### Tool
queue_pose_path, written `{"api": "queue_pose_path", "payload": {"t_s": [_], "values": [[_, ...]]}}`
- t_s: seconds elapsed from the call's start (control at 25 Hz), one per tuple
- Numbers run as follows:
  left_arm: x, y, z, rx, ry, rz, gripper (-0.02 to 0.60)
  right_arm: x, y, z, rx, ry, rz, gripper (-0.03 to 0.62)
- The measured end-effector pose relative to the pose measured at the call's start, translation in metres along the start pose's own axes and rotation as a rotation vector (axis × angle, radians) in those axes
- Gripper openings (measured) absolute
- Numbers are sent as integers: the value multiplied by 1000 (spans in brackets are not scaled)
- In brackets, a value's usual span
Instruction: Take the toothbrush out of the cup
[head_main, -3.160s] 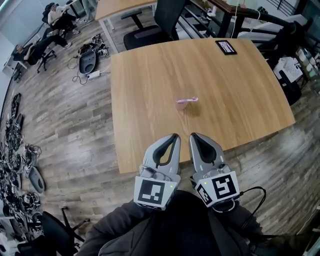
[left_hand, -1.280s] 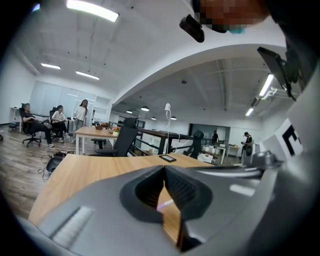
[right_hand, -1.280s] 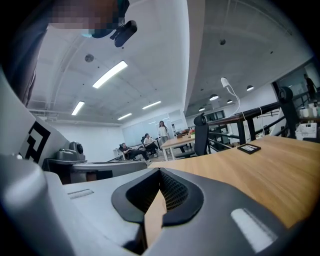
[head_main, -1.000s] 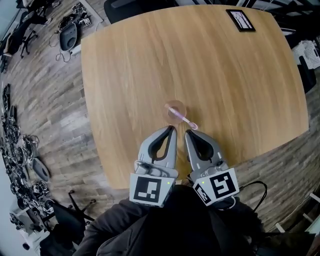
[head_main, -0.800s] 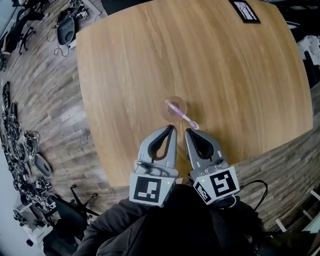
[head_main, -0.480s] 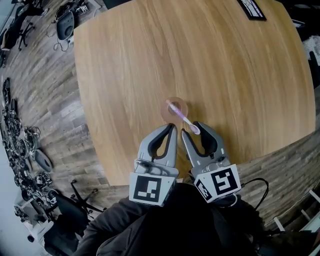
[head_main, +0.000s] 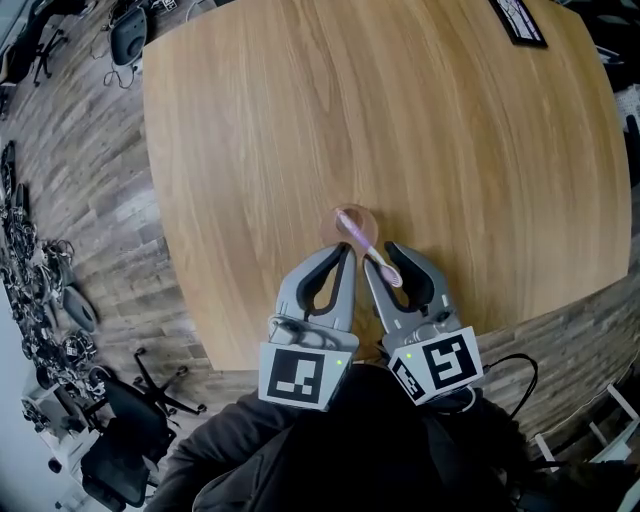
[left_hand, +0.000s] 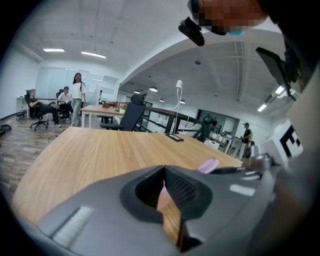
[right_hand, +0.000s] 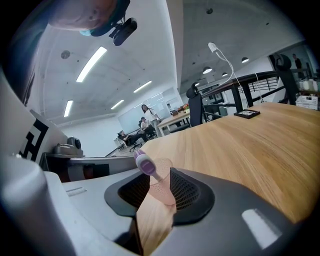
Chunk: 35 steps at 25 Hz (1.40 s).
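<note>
A translucent pink cup (head_main: 354, 224) stands on the wooden table (head_main: 420, 130). A pink toothbrush (head_main: 372, 254) leans out of it toward me, brush head up. My right gripper (head_main: 382, 258) has its jaws apart on either side of the brush head and they are closing; the pads do not press on it. In the right gripper view the toothbrush (right_hand: 146, 164) and the cup (right_hand: 163, 191) sit in the gap of that gripper (right_hand: 160, 176). My left gripper (head_main: 345, 255) is shut and empty just left of the cup. Its own view shows the left gripper (left_hand: 164, 173) and the brush head (left_hand: 208, 165) to its right.
A black tablet (head_main: 520, 20) lies at the table's far right corner. Cables and gear (head_main: 30, 290) litter the wood floor on the left, with an office chair (head_main: 120, 440) below them. People (left_hand: 77, 97) stand and sit by desks far behind the table.
The right gripper's jaws went from shut to apart and moved forward round the toothbrush's upper end. Both grippers came nearer the cup; the left stayed shut.
</note>
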<state>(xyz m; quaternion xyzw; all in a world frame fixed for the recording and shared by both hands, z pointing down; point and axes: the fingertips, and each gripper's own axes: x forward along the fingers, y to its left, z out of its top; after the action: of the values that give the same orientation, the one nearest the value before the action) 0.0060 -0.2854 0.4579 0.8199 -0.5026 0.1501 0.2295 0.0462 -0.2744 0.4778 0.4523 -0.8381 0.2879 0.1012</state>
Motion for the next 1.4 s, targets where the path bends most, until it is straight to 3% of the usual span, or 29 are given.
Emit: {"api": "queue_pose_path", "payload": {"t_s": [0.4,1.04,1.4], "values": [[-5,4,-2,-4,-2,1,7,1,3,1,-10,-10,-21,30],[-25,2,12,12,-60,5,7,-10,18,19,-45,-75,-18,26],[-54,-3,35,47,-151,-8,7,-28,44,44,-115,-163,-23,26]]}}
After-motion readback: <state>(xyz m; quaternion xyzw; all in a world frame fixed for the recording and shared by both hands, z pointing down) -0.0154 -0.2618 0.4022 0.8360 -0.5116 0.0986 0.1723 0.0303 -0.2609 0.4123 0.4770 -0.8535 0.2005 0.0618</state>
